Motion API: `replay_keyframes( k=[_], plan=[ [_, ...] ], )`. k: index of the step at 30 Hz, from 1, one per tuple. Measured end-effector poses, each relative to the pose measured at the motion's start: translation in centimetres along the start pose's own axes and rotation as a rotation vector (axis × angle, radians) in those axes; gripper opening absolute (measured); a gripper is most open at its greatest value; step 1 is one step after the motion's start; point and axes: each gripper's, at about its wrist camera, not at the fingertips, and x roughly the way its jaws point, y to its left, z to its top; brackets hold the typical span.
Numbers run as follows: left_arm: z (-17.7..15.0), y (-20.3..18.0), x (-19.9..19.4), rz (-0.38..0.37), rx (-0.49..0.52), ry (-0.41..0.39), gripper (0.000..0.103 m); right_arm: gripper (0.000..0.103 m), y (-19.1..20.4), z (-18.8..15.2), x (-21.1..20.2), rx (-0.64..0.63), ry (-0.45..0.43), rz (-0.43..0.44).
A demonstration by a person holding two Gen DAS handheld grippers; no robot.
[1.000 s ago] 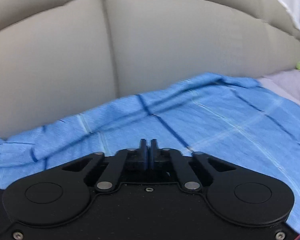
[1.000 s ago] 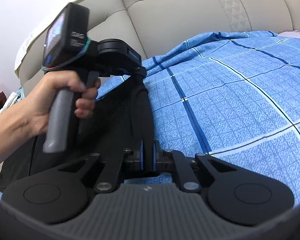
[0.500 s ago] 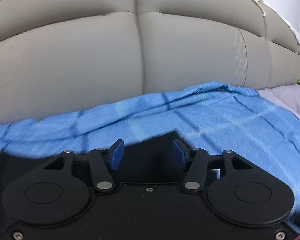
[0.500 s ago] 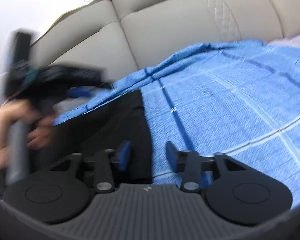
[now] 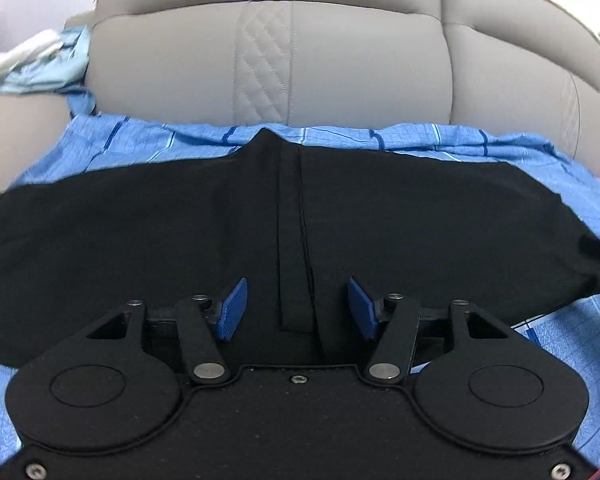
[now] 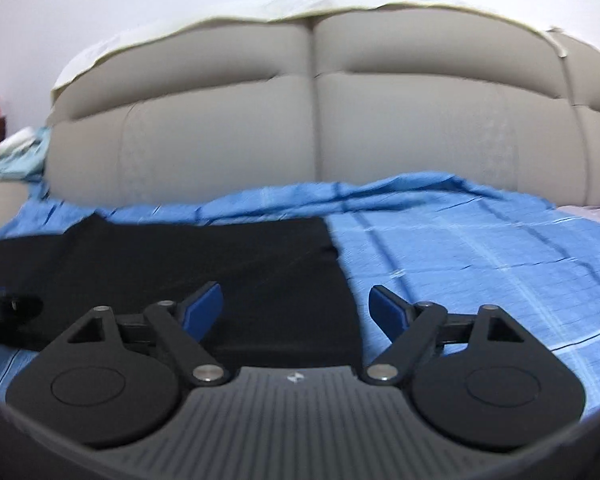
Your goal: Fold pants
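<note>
Black pants (image 5: 180,232) lie flat on a blue checked bedsheet (image 5: 148,148), spread left to right, with a vertical seam strip (image 5: 290,240) down the middle. My left gripper (image 5: 296,306) is open and empty, low over the near edge of the pants at that seam. In the right wrist view the pants (image 6: 220,264) fill the lower left, their right edge ending near the middle. My right gripper (image 6: 296,308) is open and empty above that right end. A dark part of the other gripper (image 6: 4,308) shows at the left edge.
A grey padded headboard (image 5: 340,68) stands right behind the sheet. Light blue and white cloth (image 5: 32,64) is piled at the far left. The blue sheet (image 6: 480,260) stretches to the right of the pants. A pale grey pillow edge (image 6: 596,212) shows far right.
Both grippers were shut on the pants a second ago, then opened and let go. Both have pulled back and turned toward the headboard; the pants now lie flat on the sheet.
</note>
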Motion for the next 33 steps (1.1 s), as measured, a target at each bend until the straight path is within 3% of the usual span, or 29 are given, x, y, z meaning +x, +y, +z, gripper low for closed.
replay_keyframes(
  k=[5, 9, 13, 20, 23, 27, 28, 33],
  plan=[
    [-0.7, 1.0, -1.1, -0.025, 0.043, -0.023, 0.056, 0.090, 1.9, -0.6, 1.3, -0.072, 0.073, -0.065],
    [-1.0, 2.4, -2.3, -0.063, 0.036, -0.049, 0.067, 0.092, 3.9, 0.0, 0.7, -0.079, 0.071, -0.103],
    [-1.7, 5.8, -4.2, -0.059, -0.039, -0.096, 0.076, 0.094, 7.5, 0.7, 1.1, -0.156, 0.060, -0.068],
    [-2.0, 13.2, -6.3, 0.038, -0.273, -0.177, 0.102, 0.096, 16.0, 1.7, 3.5, -0.234, 0.058, 0.055],
    [-2.4, 15.7, -7.6, 0.087, -0.307, -0.243, 0.102, 0.096, 19.3, 1.3, 5.0, -0.229, 0.089, 0.108],
    [-3.4, 18.7, -7.9, 0.166, -0.402, -0.202, 0.102, 0.099, 22.4, -0.1, 6.2, -0.213, 0.133, 0.145],
    [-3.8, 19.3, -8.0, 0.175, -0.432, -0.191, 0.102, 0.103, 22.6, -0.3, 6.3, -0.212, 0.139, 0.149],
    [-4.8, 22.2, -7.7, 0.223, -0.550, -0.163, 0.102, 0.103, 23.0, -0.4, 6.3, -0.220, 0.149, 0.152]
  ],
)
